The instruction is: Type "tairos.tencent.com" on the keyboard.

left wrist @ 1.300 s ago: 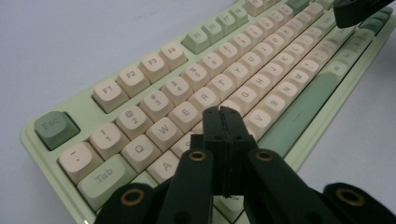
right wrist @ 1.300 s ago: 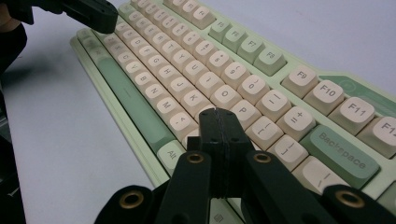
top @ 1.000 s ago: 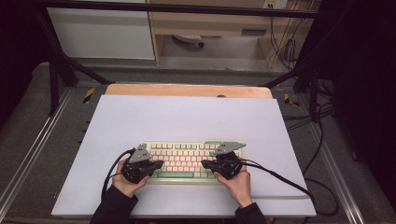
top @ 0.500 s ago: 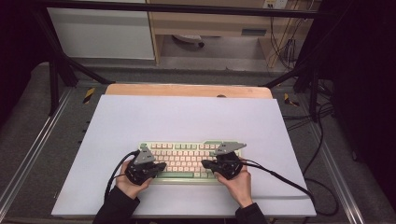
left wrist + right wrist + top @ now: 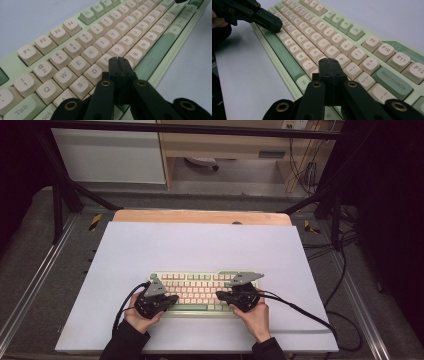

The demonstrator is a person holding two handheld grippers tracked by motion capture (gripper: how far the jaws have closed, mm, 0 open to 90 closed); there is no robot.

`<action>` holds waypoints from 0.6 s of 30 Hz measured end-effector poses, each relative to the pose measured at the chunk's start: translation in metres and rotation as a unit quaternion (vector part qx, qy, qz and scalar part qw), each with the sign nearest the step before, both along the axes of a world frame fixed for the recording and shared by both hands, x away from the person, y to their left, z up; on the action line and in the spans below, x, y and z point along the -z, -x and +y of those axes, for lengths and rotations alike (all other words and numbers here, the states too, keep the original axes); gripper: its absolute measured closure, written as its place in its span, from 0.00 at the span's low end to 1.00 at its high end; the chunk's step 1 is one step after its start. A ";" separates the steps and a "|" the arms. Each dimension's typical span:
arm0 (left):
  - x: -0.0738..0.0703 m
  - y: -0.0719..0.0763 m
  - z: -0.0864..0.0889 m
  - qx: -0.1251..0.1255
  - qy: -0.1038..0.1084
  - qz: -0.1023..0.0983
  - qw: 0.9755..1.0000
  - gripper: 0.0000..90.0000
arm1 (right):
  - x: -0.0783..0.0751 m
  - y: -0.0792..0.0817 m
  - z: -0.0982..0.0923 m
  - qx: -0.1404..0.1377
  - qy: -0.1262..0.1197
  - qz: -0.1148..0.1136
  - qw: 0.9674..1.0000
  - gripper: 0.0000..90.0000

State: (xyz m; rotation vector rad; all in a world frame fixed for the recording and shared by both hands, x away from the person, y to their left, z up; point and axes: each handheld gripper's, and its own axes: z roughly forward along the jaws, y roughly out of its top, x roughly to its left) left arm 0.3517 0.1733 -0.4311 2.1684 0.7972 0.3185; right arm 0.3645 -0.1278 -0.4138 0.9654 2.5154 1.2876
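A pale green keyboard (image 5: 200,290) with cream keys lies near the front of the white tabletop. My left gripper (image 5: 175,299) rests over its left half and points right. In the left gripper view the keyboard (image 5: 75,50) runs diagonally, and the left gripper (image 5: 118,60) has its jaws pressed together, with the tip over the F and G keys. My right gripper (image 5: 219,295) hovers over the right half and points left. In the right gripper view the right gripper (image 5: 329,61) is also shut, with its tip by the L key of the keyboard (image 5: 342,47). Nothing sits between either pair of jaws.
The white tabletop (image 5: 200,245) stretches wide behind and beside the keyboard, with a wooden edge (image 5: 200,216) at the back. A black cable (image 5: 300,312) trails off to the right from the right gripper. Metal frame rails (image 5: 30,285) flank the table.
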 end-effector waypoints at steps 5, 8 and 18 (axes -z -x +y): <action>-0.001 0.001 0.000 0.000 0.003 -0.003 1.000 1.00 | -0.001 0.000 0.000 0.000 -0.001 -0.002 1.000 1.00; -0.004 0.002 0.002 0.000 0.007 -0.008 1.000 1.00 | -0.001 0.000 0.000 0.001 0.000 -0.001 1.000 1.00; -0.012 0.005 0.013 -0.007 0.019 -0.015 1.000 1.00 | -0.001 0.000 0.000 0.002 -0.001 -0.001 1.000 1.00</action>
